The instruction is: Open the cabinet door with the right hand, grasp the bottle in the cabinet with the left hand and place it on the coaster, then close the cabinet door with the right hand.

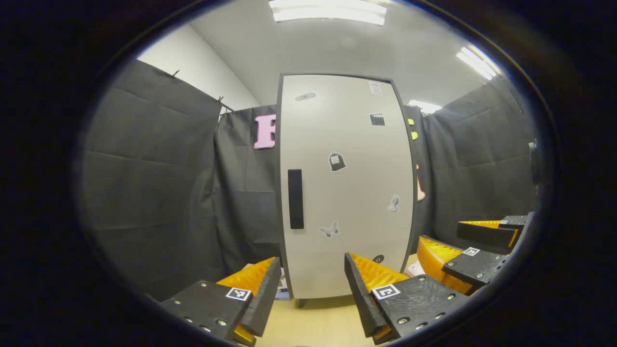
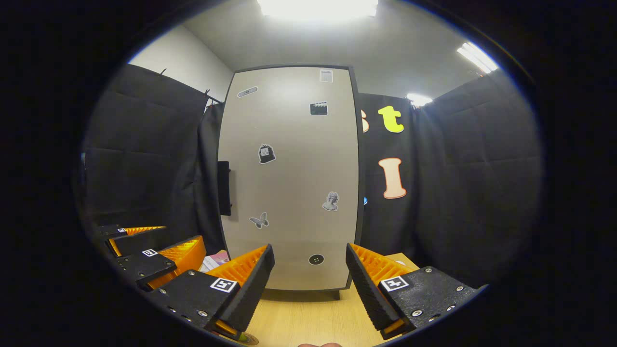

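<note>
A tall cabinet stands on the wooden table with its white door (image 1: 344,193) closed, so its inside is hidden. Small stickers dot the door, and a black vertical handle (image 1: 295,198) sits near its left edge. My left gripper (image 1: 311,289) is open and empty, a short way in front of the door's lower part. In the right gripper view the same door (image 2: 289,178) faces me, with the handle (image 2: 223,188) at its left edge. My right gripper (image 2: 308,279) is open and empty, low before the door. The two grippers are side by side: the right gripper (image 1: 475,253) shows at right, the left gripper (image 2: 152,253) at left.
The light wooden table (image 2: 299,318) runs under both grippers up to the cabinet's foot. Some flat printed items (image 2: 215,260) lie on the table by the cabinet's lower left corner. Black cloth walls close in the booth on both sides.
</note>
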Demonstrator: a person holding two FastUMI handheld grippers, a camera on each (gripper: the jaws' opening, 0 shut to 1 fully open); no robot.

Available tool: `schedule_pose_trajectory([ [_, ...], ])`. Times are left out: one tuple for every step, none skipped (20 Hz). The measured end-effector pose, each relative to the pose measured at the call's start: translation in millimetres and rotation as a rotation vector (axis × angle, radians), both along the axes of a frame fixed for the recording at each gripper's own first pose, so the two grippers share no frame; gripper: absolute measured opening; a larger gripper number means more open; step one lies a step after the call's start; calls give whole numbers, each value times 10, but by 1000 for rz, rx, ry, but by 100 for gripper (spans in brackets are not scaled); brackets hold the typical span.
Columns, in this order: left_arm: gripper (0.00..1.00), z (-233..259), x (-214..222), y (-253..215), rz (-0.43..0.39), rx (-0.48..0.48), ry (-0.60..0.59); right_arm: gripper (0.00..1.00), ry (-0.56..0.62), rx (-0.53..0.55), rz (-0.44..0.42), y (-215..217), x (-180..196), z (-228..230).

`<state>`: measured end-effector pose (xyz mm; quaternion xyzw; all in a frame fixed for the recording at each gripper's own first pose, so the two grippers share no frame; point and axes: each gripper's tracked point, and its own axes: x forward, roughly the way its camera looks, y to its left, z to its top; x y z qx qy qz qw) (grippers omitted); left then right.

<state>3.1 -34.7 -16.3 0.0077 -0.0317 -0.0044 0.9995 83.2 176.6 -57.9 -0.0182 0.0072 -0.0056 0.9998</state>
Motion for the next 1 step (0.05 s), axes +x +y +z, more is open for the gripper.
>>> schedule_pose_trajectory([
  [75, 14, -8, -6, 0, 4, -5, 92, 6, 6, -2, -3, -2, -23],
])
